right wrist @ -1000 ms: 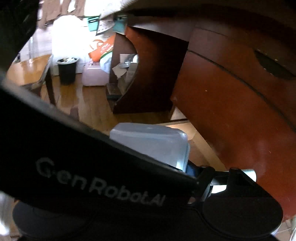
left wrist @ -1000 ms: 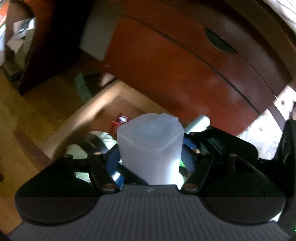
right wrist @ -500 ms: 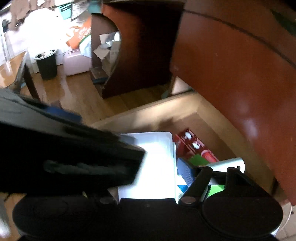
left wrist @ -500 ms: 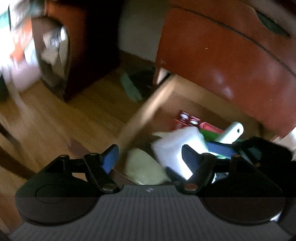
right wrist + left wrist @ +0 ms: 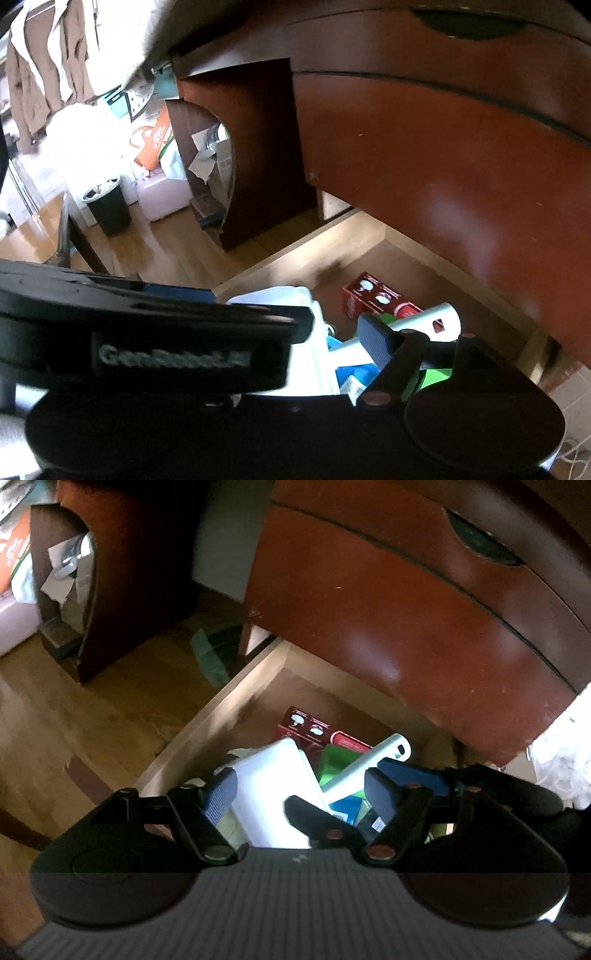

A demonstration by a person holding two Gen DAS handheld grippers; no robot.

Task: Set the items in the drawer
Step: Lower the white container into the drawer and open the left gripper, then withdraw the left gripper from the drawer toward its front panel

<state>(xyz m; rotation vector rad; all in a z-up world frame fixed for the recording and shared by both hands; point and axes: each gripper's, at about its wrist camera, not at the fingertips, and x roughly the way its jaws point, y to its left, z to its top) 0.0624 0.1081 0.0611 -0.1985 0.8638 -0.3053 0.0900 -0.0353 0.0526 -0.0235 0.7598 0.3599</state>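
Left gripper [image 5: 301, 792] hung over open drawer [image 5: 207, 716], fingers spread, grasping nothing. White tub [image 5: 273, 794] lay tilted in drawer between them, left pad seemingly just beside tub wall, contact unclear. Tub rested atop clutter: red box [image 5: 317, 734], silver tube [image 5: 373, 764]. Right gripper [image 5: 365, 339] crowded in close, one finger showing over tube; its state could not be told, left gripper blocking view. Bare floor at drawer's back corner. Red cabinet front [image 5: 388, 620] overhung drawer, limiting headroom; lift toward front edge looked safest.
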